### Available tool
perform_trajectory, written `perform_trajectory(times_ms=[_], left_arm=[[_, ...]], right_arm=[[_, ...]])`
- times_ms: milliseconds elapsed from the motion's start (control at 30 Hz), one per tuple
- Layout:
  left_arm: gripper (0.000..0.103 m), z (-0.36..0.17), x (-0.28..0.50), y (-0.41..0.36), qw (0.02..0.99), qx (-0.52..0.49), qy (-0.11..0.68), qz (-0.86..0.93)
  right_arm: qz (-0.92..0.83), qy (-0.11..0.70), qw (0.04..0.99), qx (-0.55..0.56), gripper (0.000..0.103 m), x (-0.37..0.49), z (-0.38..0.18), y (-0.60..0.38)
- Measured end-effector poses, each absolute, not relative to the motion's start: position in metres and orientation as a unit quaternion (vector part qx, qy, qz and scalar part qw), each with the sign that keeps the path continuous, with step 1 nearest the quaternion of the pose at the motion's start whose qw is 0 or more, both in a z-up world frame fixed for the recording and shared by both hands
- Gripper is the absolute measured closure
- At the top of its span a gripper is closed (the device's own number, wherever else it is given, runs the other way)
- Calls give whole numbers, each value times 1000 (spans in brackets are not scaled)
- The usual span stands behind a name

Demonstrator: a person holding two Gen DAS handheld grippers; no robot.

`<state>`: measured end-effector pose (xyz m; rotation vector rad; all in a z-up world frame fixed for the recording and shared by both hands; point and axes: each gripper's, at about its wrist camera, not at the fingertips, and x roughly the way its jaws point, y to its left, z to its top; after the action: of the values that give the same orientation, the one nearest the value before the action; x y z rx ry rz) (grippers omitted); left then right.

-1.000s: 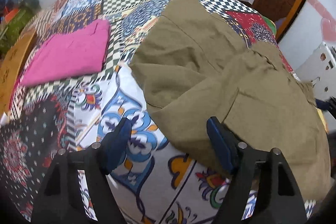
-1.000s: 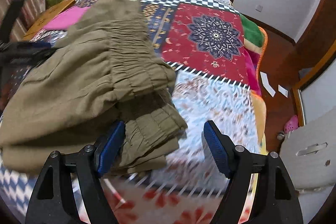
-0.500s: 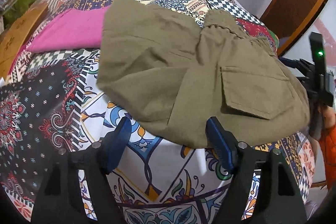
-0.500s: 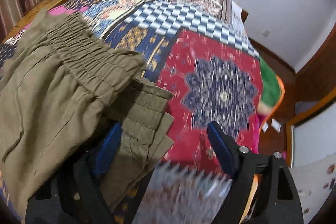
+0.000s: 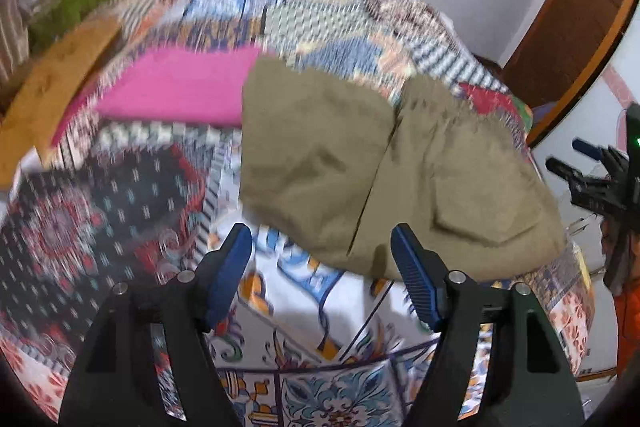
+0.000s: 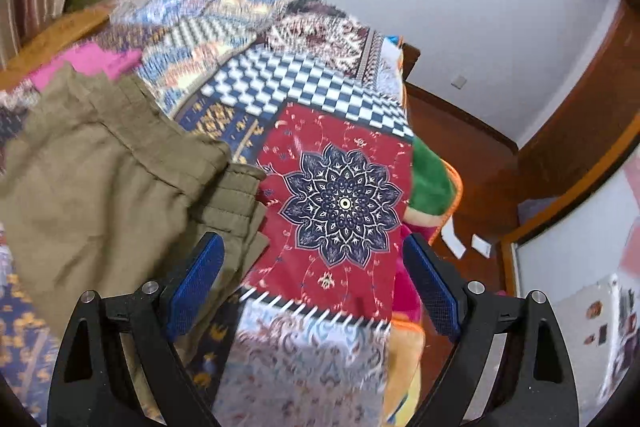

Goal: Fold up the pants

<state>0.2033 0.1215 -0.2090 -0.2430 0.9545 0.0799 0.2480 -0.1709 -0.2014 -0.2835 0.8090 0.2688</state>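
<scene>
Left wrist cam: my left gripper [image 5: 322,259] has its jaws apart & closing a bit w/ nothing between them, above the patchwork bedspread [image 5: 304,339]; the folded olive pants [image 5: 384,167] lie just beyond the tips, next to a pink folded cloth [image 5: 176,87]. Right wrist cam: my right gripper [image 6: 314,279] is wide apart, clamped on nothing, over the red flower patch [image 6: 340,203], w/ the pants' waistband [image 6: 172,151] just left of its left finger [image 6: 196,279].
</scene>
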Motion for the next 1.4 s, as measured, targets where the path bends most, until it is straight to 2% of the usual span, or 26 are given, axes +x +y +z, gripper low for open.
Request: perform_trajectory(times_ms=[200, 400, 533, 733, 800, 1067, 1400], left_arm=[[30, -191, 230, 104, 896, -91, 435, 15], [33, -237, 268, 98, 872, -58, 485, 42], [32, -257, 276, 115, 862, -82, 498, 48], [32, -241, 261, 157, 865, -125, 476, 96], [32, -237, 255, 169, 863, -138, 478, 90], [5, -227, 230, 163, 864, -150, 479, 42], [4, -269, 253, 138, 830, -178, 528, -9]], right_arm=[[181, 384, 904, -46, 13, 218, -182, -166], [204, 429, 879, -41, 13, 218, -220, -136], [188, 457, 868, -51, 13, 223, -249, -140], [173, 476, 861, 44, 12, 229, -248, -189], [197, 457, 864, 69, 12, 228, -247, -196], [208, 444, 867, 87, 12, 215, -236, -192], [229, 463, 853, 71, 12, 222, -252, -162]])
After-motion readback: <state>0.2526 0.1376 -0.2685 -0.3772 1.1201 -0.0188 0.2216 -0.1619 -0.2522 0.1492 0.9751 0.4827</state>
